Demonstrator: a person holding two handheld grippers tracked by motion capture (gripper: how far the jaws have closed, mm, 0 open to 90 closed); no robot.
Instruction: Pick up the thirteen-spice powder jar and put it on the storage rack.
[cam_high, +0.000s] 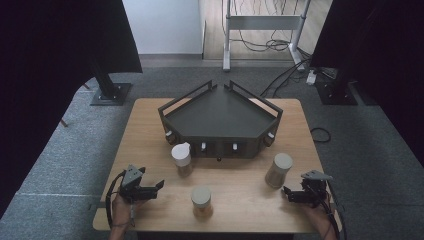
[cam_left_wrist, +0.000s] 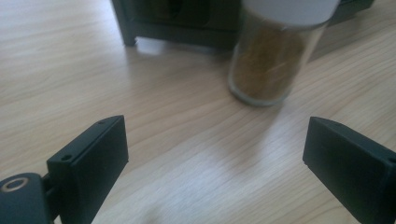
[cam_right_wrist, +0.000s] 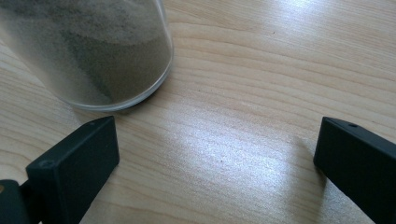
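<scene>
With both grippers gaping empty, the left gripper (cam_high: 159, 186) faced the left jar (cam_high: 181, 160) standing before the rack (cam_high: 220, 117) on the tabletop (cam_high: 150, 130); it probably needed squaring first.

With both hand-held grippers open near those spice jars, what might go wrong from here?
1. The right hand-held gripper sits close beside the right jar; one jaw could nudge it over.
2. The left jar stands just in front of the dark tray, leaving little room for the left hand-held gripper.
</scene>
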